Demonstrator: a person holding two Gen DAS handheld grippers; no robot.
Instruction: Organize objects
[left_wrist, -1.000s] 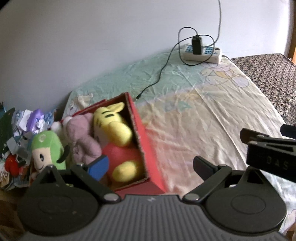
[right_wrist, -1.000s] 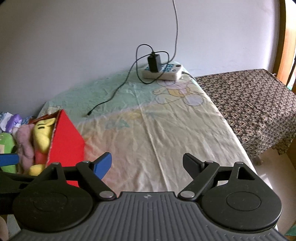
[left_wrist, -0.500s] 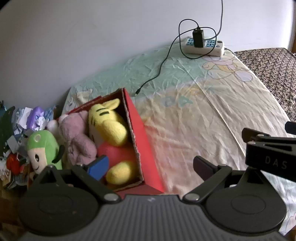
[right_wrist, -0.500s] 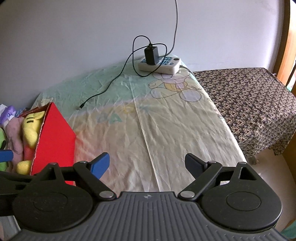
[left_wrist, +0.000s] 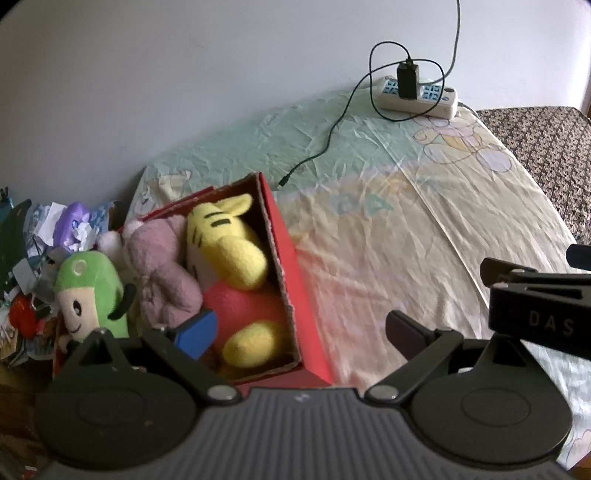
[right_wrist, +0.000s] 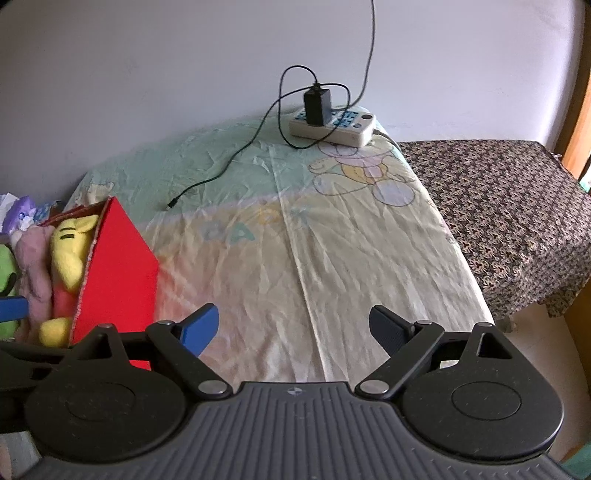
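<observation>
A: Both our grippers hang open with nothing between the fingers. The left gripper (left_wrist: 299, 330) sits just above the near end of the red box (left_wrist: 295, 295), the right gripper (right_wrist: 293, 326) over bare sheet (right_wrist: 332, 240).

B: What has changed for us?

A: Over the last second we pull back and rise a little; more of the sheet and the power strip (right_wrist: 332, 123) come into sight, and the toys stay where they are. We judge the packing done, or close to it.

B: And the box?

A: It stands at the sheet's left edge. Nearest us lies a yellow-and-red plush (left_wrist: 236, 280), its striped yellow head toward the far end. Beside it, to the left, a pink plush (left_wrist: 162, 273) lies pressed against it.

B: The green one?

A: The green plush (left_wrist: 90, 295) stands further left; we cannot tell whether it is inside the box. Beyond it lies a heap of clutter (left_wrist: 55, 229). Far off, a charger (left_wrist: 406, 79) sits in the strip.
</observation>
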